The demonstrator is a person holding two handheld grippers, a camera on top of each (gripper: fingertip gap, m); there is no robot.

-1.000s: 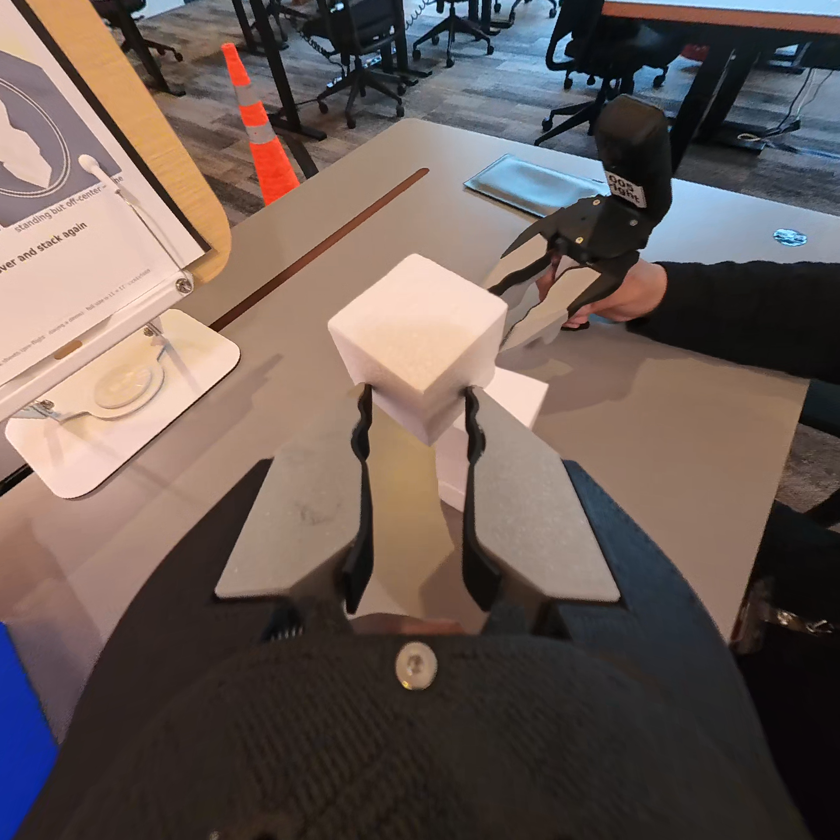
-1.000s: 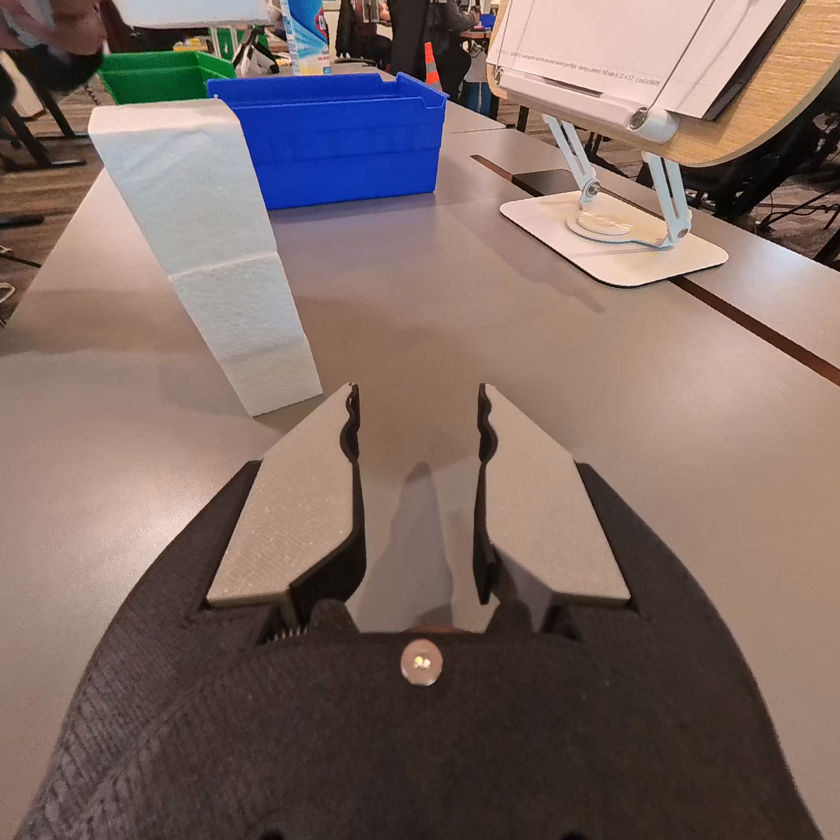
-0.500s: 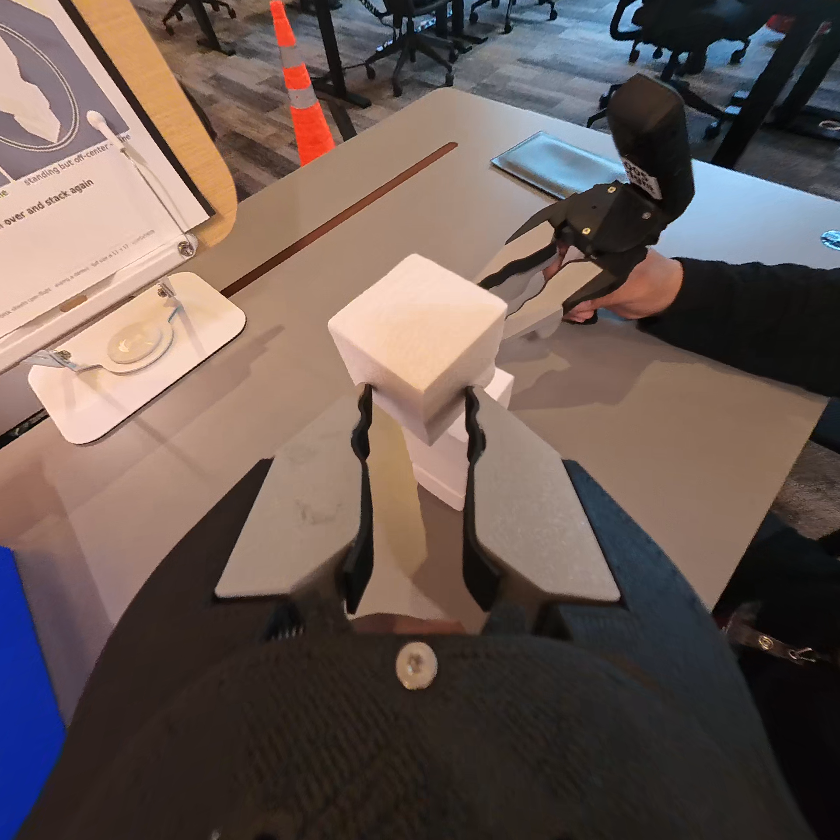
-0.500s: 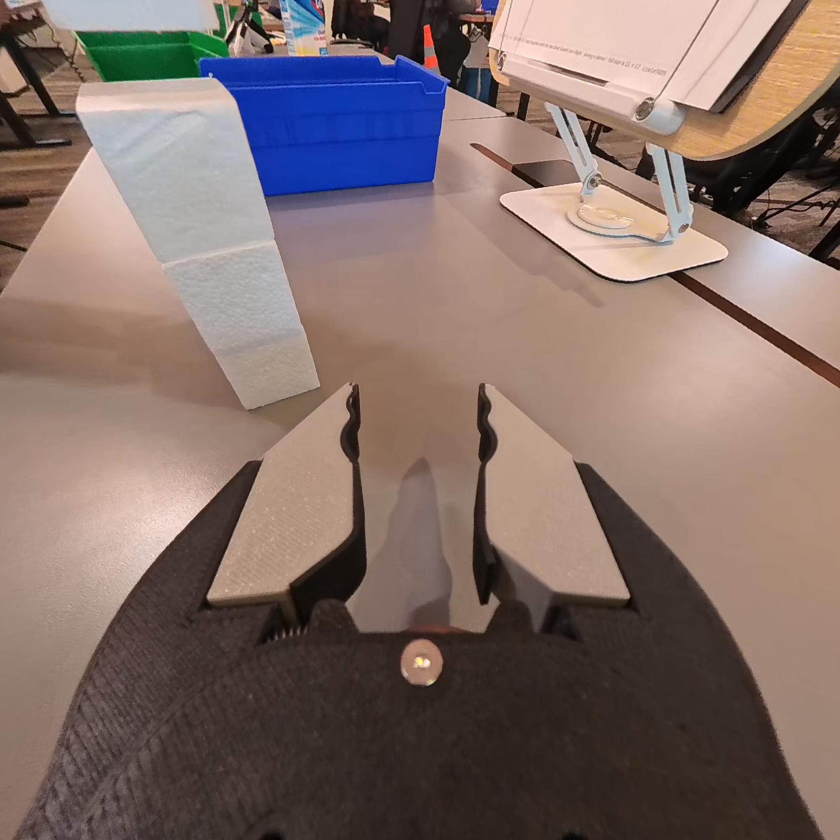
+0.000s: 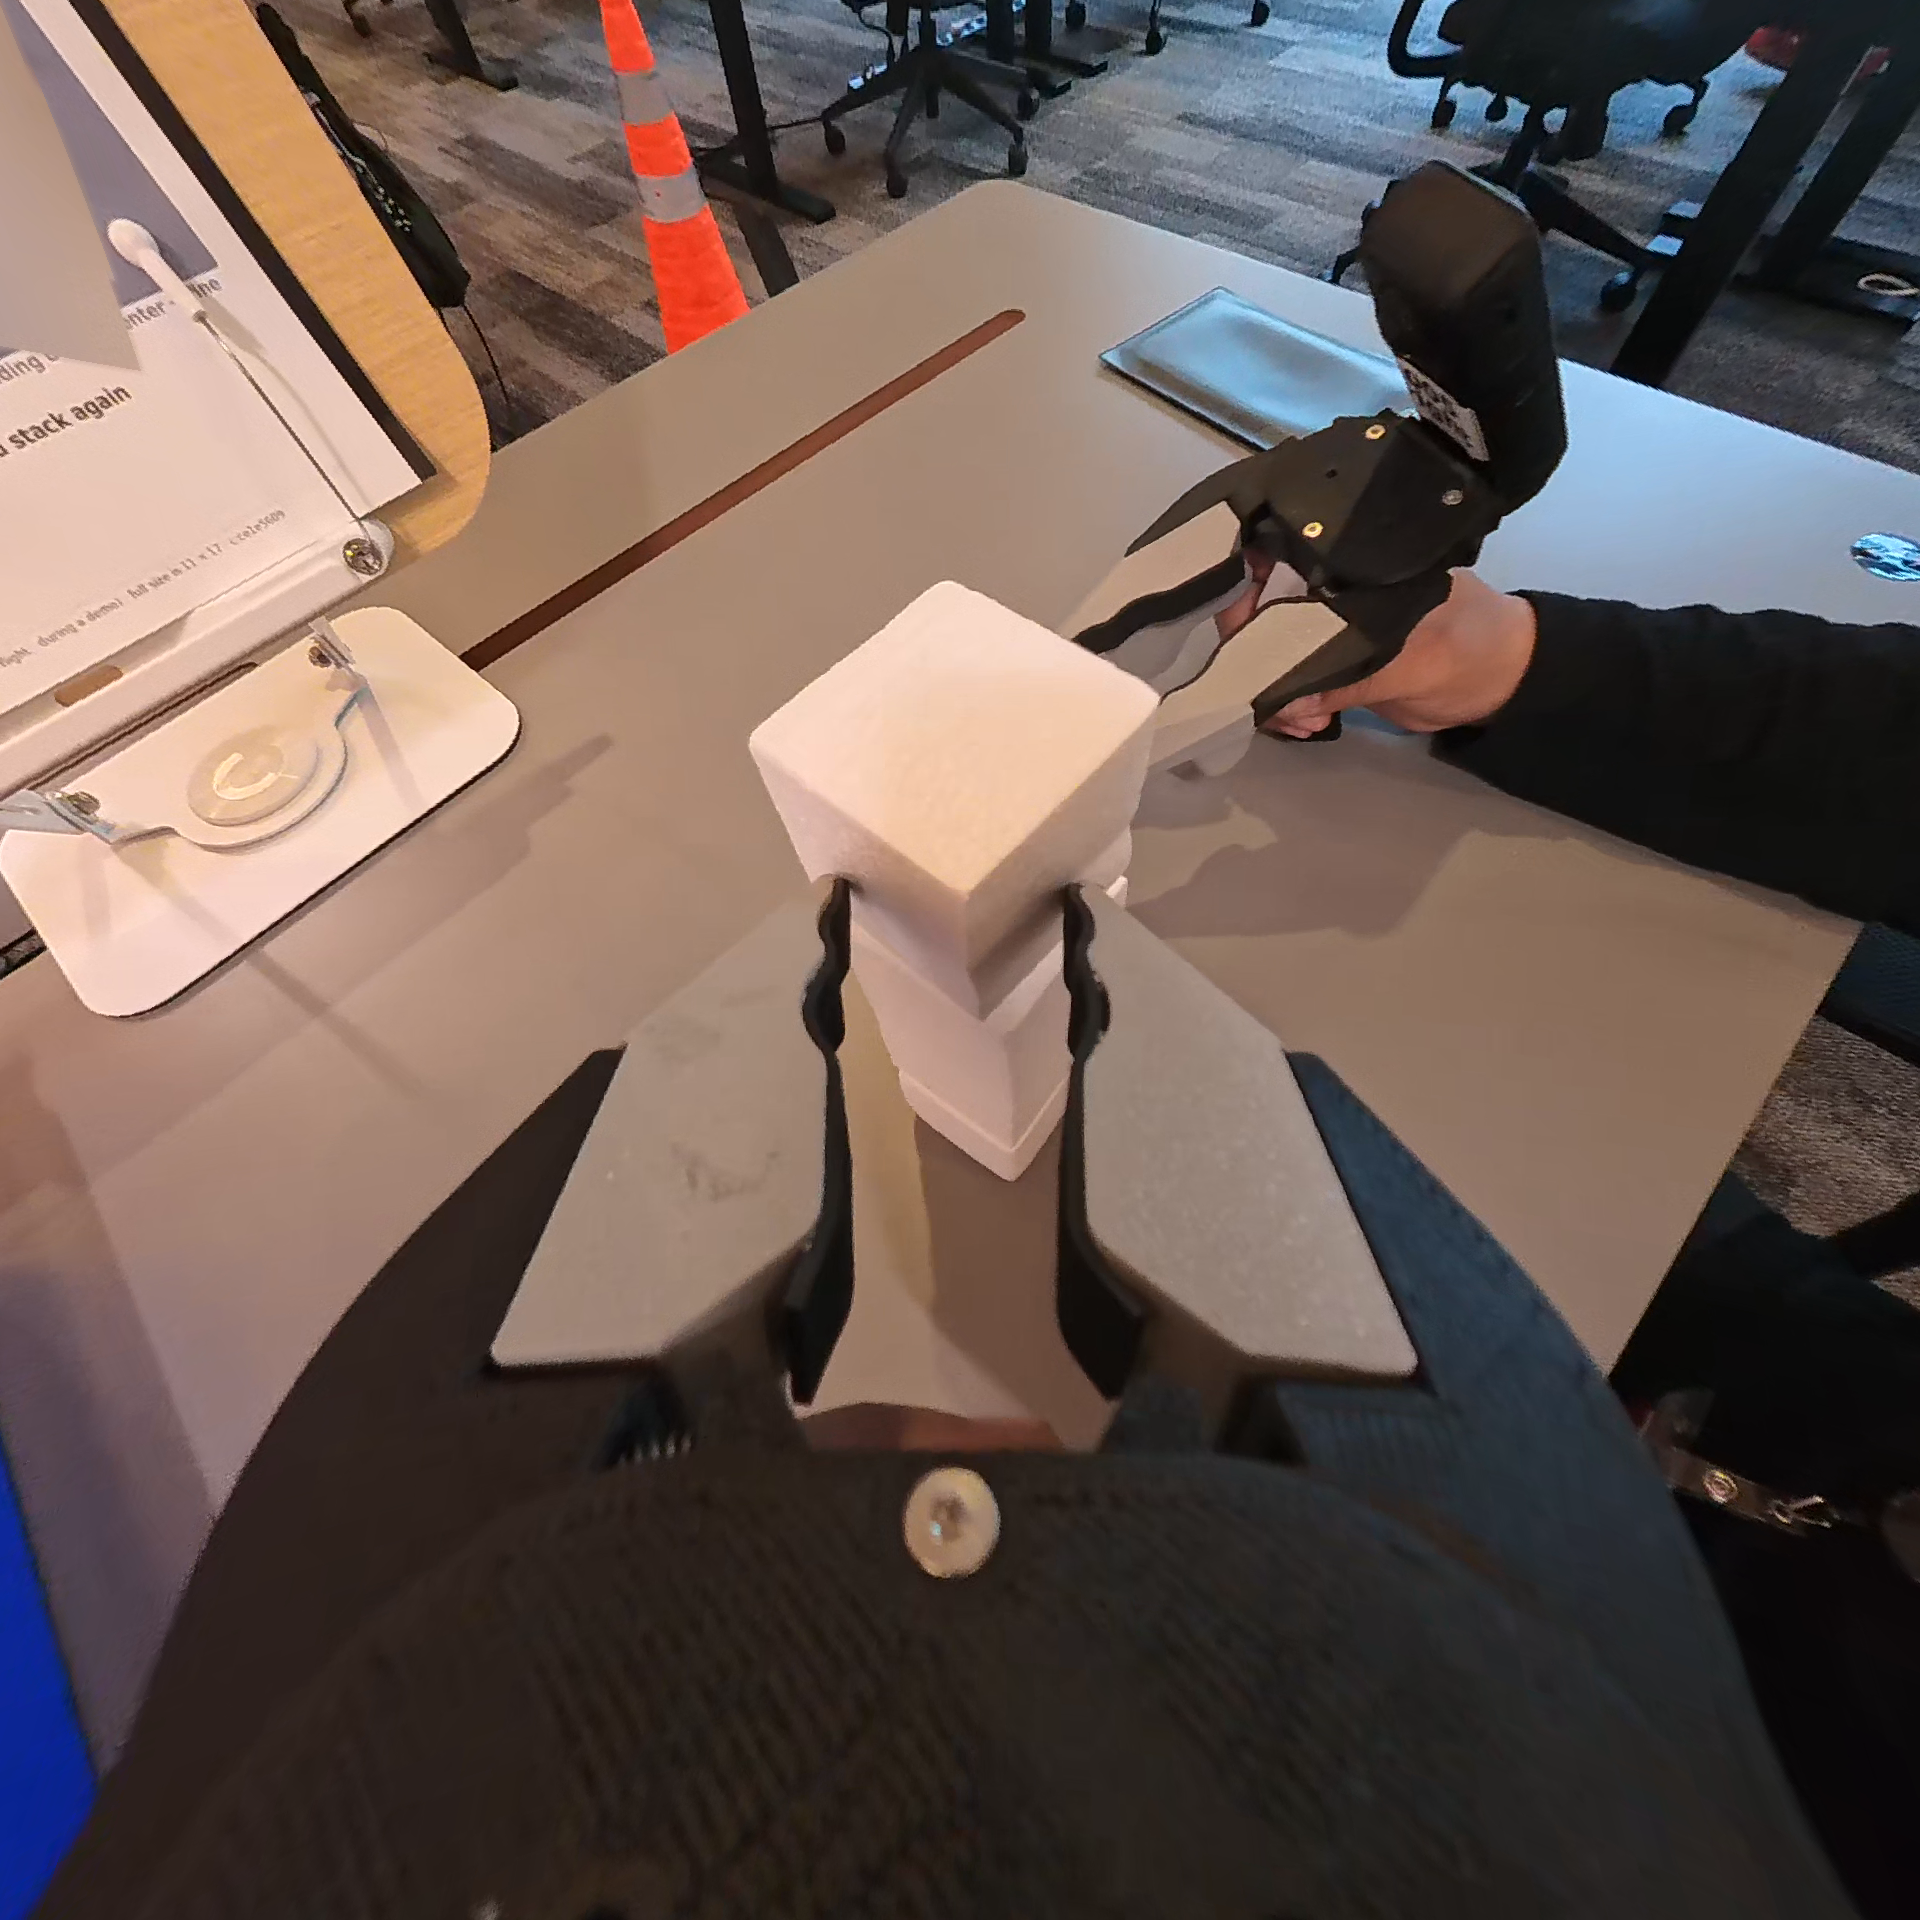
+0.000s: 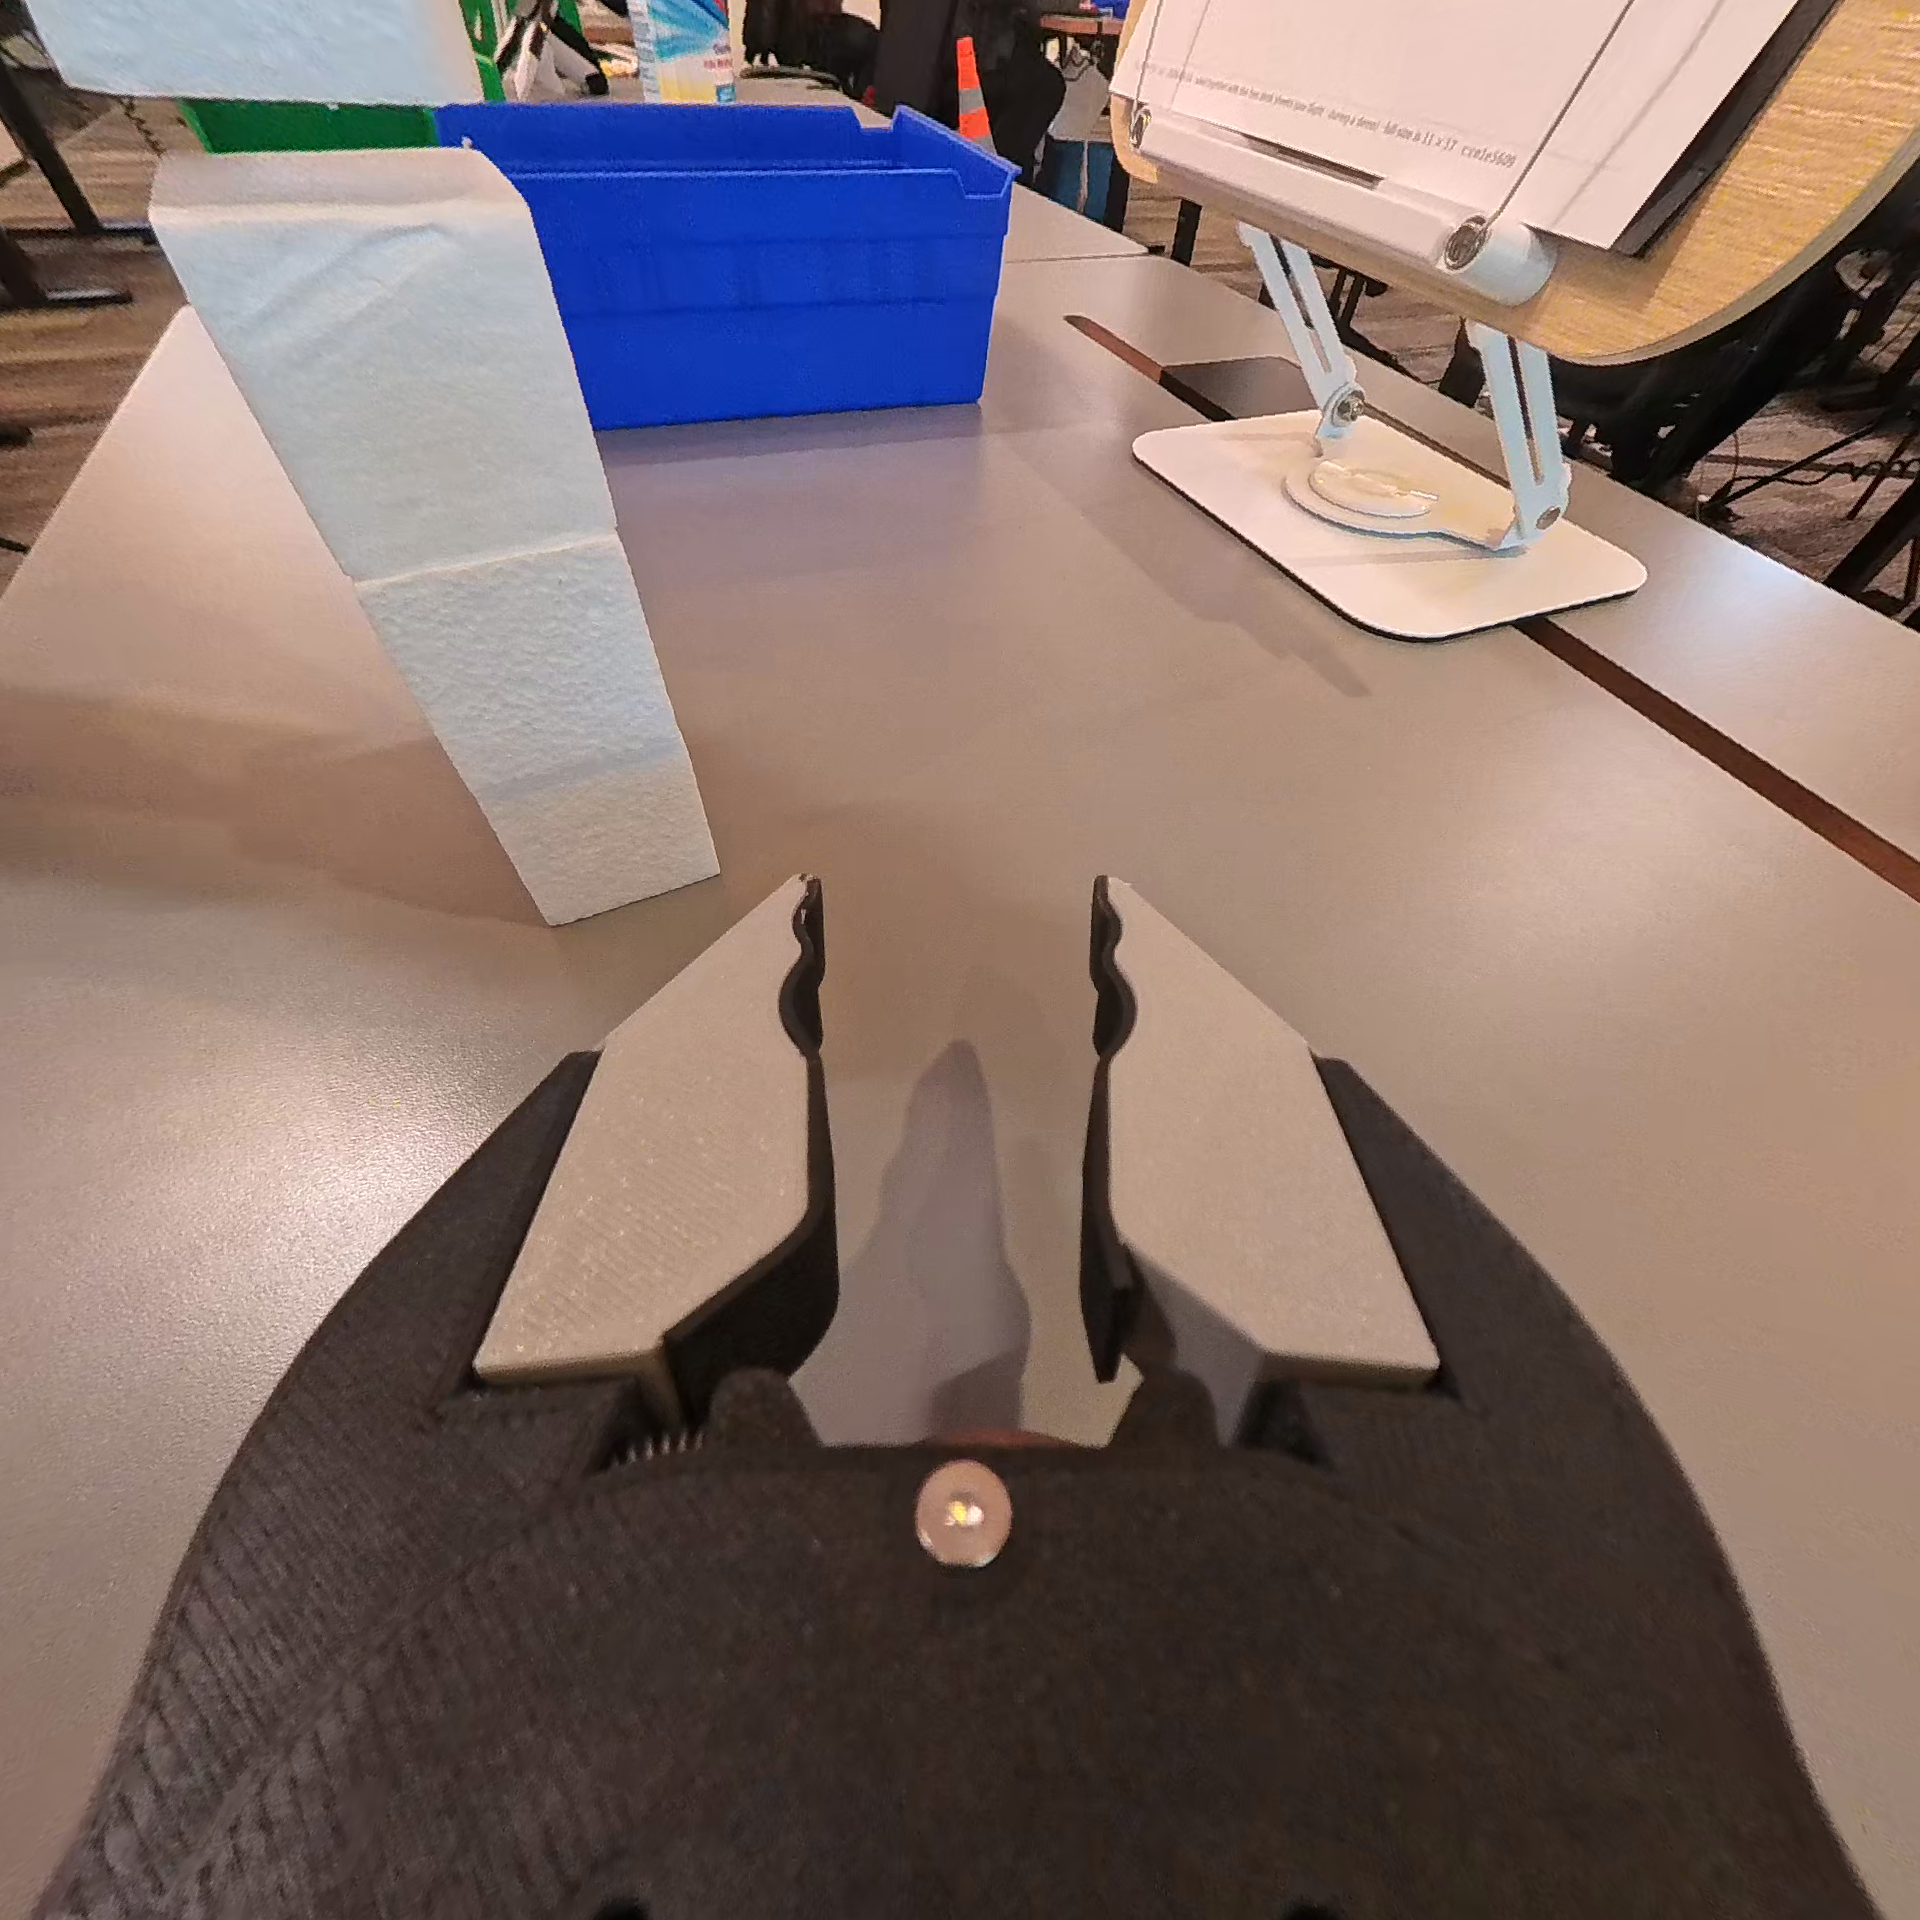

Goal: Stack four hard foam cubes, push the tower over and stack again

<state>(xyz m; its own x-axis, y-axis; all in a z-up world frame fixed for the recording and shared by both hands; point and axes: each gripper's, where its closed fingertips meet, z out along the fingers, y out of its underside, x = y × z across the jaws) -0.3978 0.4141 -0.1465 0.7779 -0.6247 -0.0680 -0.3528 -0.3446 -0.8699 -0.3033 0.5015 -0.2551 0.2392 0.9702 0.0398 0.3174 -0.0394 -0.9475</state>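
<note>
My left gripper is shut on a white foam cube and holds it just above a stack of three white foam cubes. In the right wrist view the stack stands at the left, with the held cube hovering over its top at the upper edge. My right gripper is open and empty, low over the grey table, to the right of the stack's base. It also shows in the left wrist view, held by a hand just beyond the stack.
A blue bin and a green bin stand behind the stack. A white document stand sits at the right, also in the left wrist view. A grey tray lies at the far table edge; an orange cone stands on the floor. There is about 20 centimetres between the tips of the two grippers.
My left gripper has carried the cube over the stack, so it now hovers above the top cube. The right gripper has stayed open and barely moved.
</note>
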